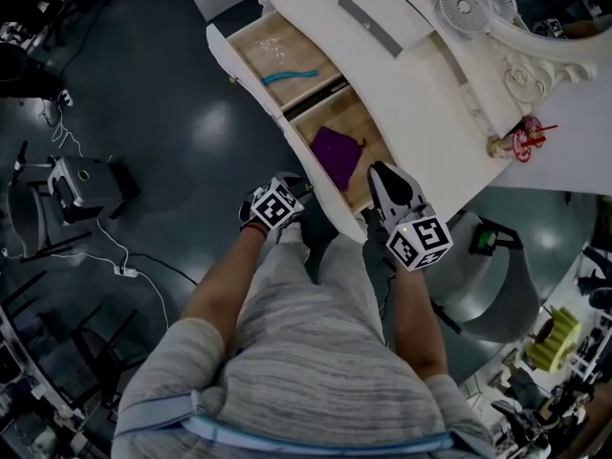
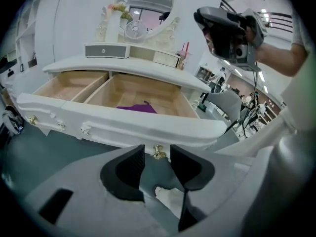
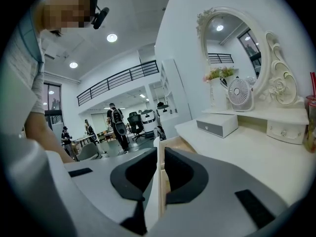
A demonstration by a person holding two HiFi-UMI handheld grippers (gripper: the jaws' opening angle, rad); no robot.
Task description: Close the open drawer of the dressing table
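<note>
We face white bench [image 3: 237, 152]; drawer [image 2: 148, 125] pulled out below bench top, purple cloth [image 2: 137, 108] inside. Our left gripper [image 2: 157, 154] low at drawer front, fingers released, brass knob [image 2: 158, 152] showing between tips, neither pressing it. Our right gripper [image 3: 160, 154] at drawer's right end, fingers clenched on top edge of front panel. Fan [image 3: 240, 94], mirror [image 3: 232, 48] on bench.

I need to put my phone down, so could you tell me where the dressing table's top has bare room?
The widest bare patch of tabletop lies between the grey box and the pink cup, in front of the fan. The mirror side is crowded, and the right gripper is clamped on the purple-cloth drawer's front.
</note>
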